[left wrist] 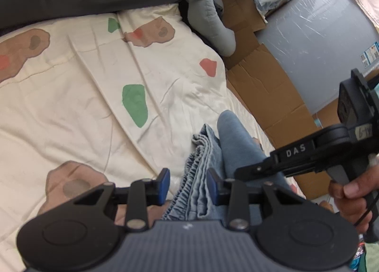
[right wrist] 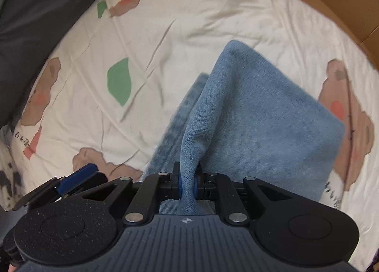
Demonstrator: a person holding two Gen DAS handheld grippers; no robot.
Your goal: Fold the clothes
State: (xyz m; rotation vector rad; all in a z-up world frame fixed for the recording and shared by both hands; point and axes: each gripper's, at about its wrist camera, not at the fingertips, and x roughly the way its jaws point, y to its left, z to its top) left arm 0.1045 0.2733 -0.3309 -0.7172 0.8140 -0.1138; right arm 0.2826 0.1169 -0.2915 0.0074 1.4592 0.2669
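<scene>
The blue garment (right wrist: 248, 115) was soft, faded denim-like cloth with a gathered elastic band (left wrist: 196, 172), folded in layers. It lay on the cream bedsheet (left wrist: 83, 106) near the bed's edge beside the cardboard (left wrist: 265, 87), its long axis running away from the grippers. The right gripper (right wrist: 187, 183) was pinching a raised fold of it. The left gripper (left wrist: 188, 185) was spread, with the band between its fingers.
</scene>
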